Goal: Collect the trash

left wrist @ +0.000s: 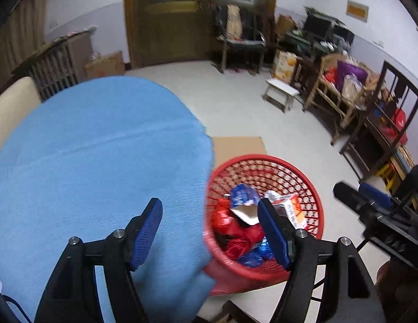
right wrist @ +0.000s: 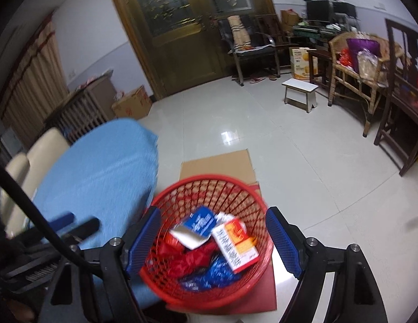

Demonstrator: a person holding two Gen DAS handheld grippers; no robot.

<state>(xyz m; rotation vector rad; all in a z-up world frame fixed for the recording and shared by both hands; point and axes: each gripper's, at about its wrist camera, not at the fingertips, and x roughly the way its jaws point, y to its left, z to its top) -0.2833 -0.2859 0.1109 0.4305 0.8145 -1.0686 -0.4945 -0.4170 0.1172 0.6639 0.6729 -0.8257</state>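
Floor: pale tiles, cardboard sheet.
Basket: red, holding what look like wrappers and cartons.
Left gripper: spread, empty.
Right gripper: spread, empty.

Red basket partly hidden behind the blue cloth at lower centre of the left wrist view, its near rim smeared by motion blur. Wrappers inside partly covered by the left gripper's finger. Print on the white-and-orange box too blurred to read. Right gripper cut off at the right edge.
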